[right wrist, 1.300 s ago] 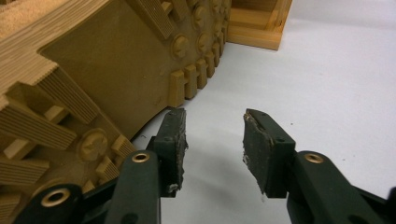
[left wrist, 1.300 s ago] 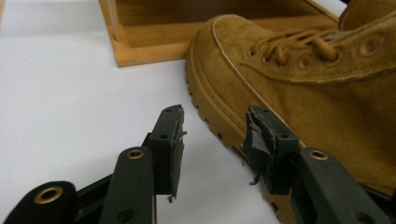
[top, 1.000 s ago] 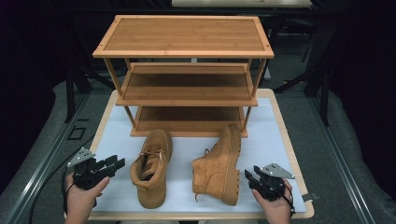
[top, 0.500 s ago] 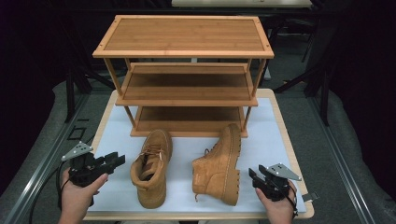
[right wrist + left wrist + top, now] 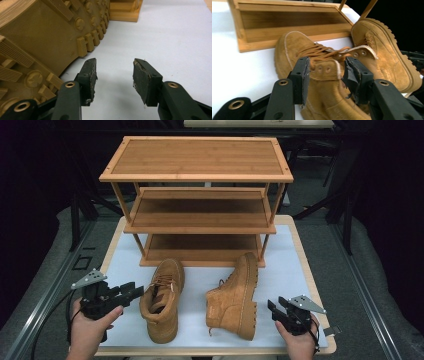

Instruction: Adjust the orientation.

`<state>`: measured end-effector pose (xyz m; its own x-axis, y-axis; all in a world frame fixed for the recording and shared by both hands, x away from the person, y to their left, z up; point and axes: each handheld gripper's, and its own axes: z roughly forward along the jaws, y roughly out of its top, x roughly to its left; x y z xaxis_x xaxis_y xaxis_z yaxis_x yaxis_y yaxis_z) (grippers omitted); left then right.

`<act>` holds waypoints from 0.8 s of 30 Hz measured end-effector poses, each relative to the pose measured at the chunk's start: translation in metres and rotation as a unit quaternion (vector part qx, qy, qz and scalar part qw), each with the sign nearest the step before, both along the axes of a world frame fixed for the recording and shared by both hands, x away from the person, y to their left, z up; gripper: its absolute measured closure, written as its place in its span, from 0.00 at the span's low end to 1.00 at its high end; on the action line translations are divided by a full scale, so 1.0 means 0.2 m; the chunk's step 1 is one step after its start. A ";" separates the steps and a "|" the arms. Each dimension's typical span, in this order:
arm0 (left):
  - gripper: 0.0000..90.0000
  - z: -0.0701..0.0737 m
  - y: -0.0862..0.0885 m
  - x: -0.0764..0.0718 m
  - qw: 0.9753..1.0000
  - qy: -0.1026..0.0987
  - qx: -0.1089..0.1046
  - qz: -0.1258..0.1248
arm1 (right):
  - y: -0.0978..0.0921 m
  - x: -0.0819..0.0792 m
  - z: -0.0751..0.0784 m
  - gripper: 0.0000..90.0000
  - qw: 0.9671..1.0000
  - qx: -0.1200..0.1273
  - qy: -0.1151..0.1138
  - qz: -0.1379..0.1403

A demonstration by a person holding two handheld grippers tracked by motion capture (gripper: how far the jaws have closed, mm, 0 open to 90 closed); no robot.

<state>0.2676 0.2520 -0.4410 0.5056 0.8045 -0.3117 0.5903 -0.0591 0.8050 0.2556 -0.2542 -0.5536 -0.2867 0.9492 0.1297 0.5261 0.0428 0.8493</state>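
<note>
Lettering shows faintly as an embossed mark on the side of the tipped boot in the left gripper view, too blurred to read; no other writing can be made out.

Behind both boots stands a three-tier wooden shoe rack, its lowest shelf just beyond the toes, all on a white mat that covers the worktop.

The left gripper is released, its fingers spread apart. Between and just beyond them sits the upright boot, its laced collar framed by the gap, with the pads beside the leather but not clamped on it. This boot's toe points away from the fingers toward the rack.

The right gripper is also released, its fingers wide apart over bare mat. The tipped boot lies on its side just to the left of those fingers, its lugged sole facing them, near the left pad but apart from it. Nothing stands between either gripper and its boot.
</note>
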 end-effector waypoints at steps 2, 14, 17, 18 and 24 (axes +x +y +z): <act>0.61 -0.01 -0.02 0.00 1.000 0.004 0.004 -0.002 | 0.00 0.00 0.00 0.59 1.000 -0.003 0.005 0.001; 0.83 -0.08 -0.09 0.01 1.000 0.003 0.017 0.014 | 0.01 0.00 -0.01 0.58 1.000 -0.006 0.005 0.007; 0.88 -0.06 -0.07 0.02 1.000 0.013 0.020 0.014 | 0.01 0.00 -0.01 0.58 1.000 -0.021 0.002 0.008; 0.89 -0.05 -0.07 0.02 1.000 0.012 0.025 0.014 | 0.01 0.00 -0.01 0.58 1.000 -0.021 0.001 0.007; 0.93 -0.03 -0.02 0.06 0.998 0.005 0.061 0.015 | 0.01 0.01 -0.01 0.58 1.000 -0.015 -0.005 0.009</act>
